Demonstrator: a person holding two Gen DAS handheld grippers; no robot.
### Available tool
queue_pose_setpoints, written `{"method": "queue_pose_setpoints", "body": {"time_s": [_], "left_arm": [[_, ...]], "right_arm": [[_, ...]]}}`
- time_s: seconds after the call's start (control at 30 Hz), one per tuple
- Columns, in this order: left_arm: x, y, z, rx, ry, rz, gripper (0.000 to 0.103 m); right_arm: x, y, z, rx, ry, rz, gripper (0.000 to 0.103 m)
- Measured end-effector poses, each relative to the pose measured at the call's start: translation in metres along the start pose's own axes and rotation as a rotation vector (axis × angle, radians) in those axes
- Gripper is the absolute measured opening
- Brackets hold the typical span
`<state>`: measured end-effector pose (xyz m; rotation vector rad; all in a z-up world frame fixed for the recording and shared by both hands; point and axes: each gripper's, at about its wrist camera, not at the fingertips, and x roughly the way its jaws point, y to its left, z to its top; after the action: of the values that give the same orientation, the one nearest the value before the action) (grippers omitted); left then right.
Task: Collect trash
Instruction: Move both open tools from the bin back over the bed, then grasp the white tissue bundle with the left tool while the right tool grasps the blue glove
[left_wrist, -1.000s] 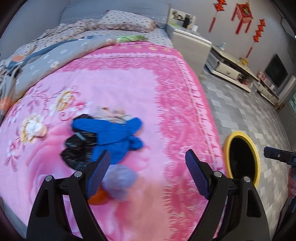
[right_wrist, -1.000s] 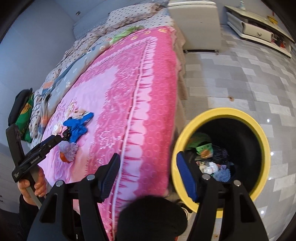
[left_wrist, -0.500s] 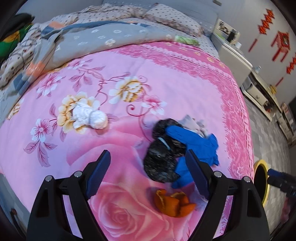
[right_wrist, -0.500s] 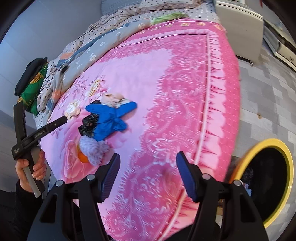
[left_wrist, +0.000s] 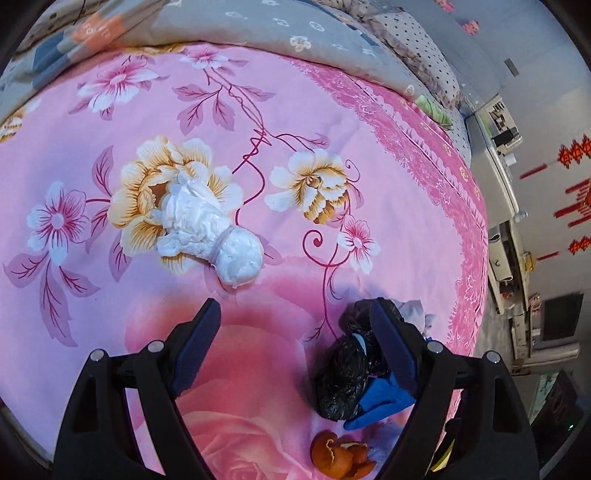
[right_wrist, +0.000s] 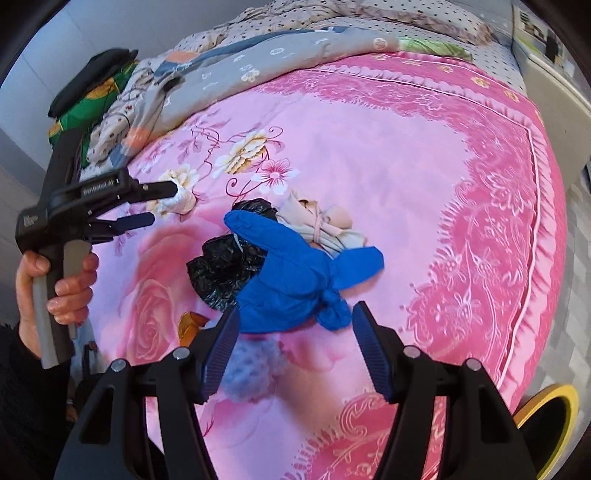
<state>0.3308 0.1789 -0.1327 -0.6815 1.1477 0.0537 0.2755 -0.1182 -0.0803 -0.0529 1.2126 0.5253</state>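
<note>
Pink bedspread: one blue glove.

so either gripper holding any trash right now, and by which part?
Nothing held. Left gripper is open above the bedspread, short of the white wad. Right gripper is open near the blue glove.

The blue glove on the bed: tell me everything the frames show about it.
The blue glove looks like thin rubbery material, crumpled and knotted near one end, fingers splayed. It lies on the pink floral bedspread, overlapping a crumpled black plastic bag and a tied beige bundle. A pale grey wad sits just below it. The right claw hangs open in front of it, not touching. From the left wrist view only a corner shows.
</note>
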Motion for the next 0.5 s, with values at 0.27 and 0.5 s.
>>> {"method": "queue_pose_setpoints", "body": {"time_s": [0.27, 0.5], "left_arm": [[0.023, 0.016, 0.022, -0.090, 0.002, 0.015, 0.079], [0.046, 0.017, 0.041, -0.088, 0.005, 0.050, 0.079]], "right_arm": [[0.035, 0.000, 0.015, -0.003, 0.067, -0.011, 0.061], [0.055, -0.001, 0.018, -0.008, 0.103, 0.012, 0.061]]}}
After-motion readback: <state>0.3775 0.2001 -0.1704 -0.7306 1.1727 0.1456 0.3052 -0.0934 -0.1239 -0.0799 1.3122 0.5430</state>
